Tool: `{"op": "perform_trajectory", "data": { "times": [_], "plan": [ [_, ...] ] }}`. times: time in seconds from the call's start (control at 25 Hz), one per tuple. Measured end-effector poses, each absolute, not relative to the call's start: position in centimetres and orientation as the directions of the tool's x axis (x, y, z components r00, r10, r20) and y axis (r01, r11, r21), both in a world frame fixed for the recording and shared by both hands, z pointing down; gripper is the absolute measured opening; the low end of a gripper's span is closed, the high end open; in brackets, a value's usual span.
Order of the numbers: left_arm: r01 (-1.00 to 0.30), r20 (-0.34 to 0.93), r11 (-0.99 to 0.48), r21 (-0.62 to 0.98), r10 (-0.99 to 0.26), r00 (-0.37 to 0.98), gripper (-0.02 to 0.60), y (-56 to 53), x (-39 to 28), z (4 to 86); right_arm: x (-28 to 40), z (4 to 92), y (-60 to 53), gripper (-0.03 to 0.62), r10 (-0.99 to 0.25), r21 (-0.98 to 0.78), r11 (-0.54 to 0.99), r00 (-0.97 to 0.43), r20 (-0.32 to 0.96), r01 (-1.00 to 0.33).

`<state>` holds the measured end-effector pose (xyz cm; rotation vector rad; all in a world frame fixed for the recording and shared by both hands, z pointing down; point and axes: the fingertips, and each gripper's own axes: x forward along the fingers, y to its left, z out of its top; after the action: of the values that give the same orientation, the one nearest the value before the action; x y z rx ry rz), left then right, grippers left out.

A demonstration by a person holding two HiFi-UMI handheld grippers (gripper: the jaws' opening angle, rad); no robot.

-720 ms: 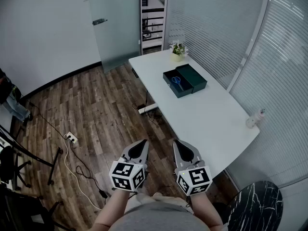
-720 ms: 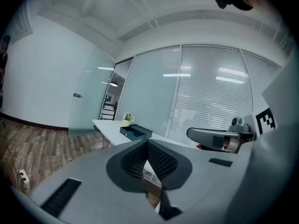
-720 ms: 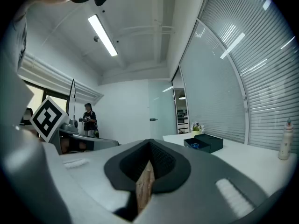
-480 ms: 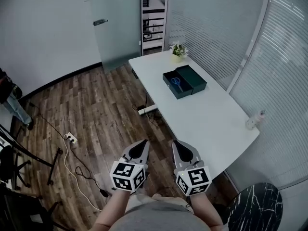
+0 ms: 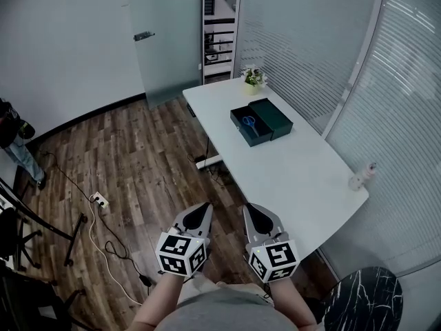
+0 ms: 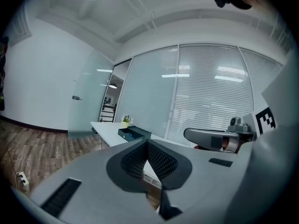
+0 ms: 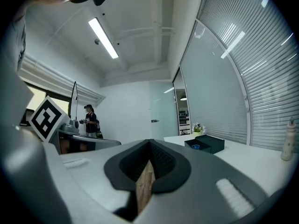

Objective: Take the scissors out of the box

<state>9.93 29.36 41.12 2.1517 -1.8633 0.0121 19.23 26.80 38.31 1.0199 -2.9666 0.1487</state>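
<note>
A person (image 5: 12, 138) stands at nine o'clock by the wall, with a power strip (image 5: 100, 200) nearer in on the wood floor. The left gripper (image 5: 201, 211) hangs low at six o'clock, its claw pressed together on nothing. Just beside it, the right gripper (image 5: 255, 214) is likewise pressed together and empty. At one o'clock from both, well apart, the blue-handled scissors (image 5: 249, 122) lie inside the open dark box (image 5: 275, 116) on the white table (image 5: 296, 178).

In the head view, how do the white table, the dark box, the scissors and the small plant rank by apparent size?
1. white table
2. dark box
3. small plant and scissors: nearly alike; the plant stands farther off, so I do not rank them.
</note>
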Motion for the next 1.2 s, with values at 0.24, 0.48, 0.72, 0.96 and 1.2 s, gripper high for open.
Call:
{"op": "perform_trajectory", "data": {
  "times": [0.24, 0.48, 0.72, 0.96, 1.2],
  "plan": [
    [-0.969, 0.210, -0.109, 0.224, -0.965, 0.157, 0.003, 29.9, 10.2, 41.5, 19.4, 38.7, 26.7, 0.009, -0.617, -0.110, 0.778, -0.786, 0.045, -0.618],
    [-0.968, 0.219, -0.093, 0.232, -0.965, 0.146, 0.004, 29.6, 9.2, 42.0, 18.2, 39.2, 26.3, 0.009, -0.600, -0.120, 0.789, -0.798, 0.059, -0.603],
    [-0.966, 0.217, -0.090, 0.243, -0.965, 0.144, 0.005, 26.8, 7.2, 42.3, 16.4, 39.8, 23.6, 0.009, -0.600, -0.126, 0.787, -0.796, 0.072, -0.604],
    [-0.966, 0.218, -0.117, 0.232, -0.961, 0.169, 0.005, 21.8, 4.6, 42.5, 14.0, 39.5, 19.0, 0.009, -0.625, -0.113, 0.771, -0.779, 0.060, -0.627],
    [-0.960, 0.210, -0.157, 0.230, -0.956, 0.207, 0.004, 15.4, 1.5, 42.2, 11.1, 38.4, 13.2, 0.009, -0.655, -0.082, 0.750, -0.754, 0.039, -0.656]
  ]
}}
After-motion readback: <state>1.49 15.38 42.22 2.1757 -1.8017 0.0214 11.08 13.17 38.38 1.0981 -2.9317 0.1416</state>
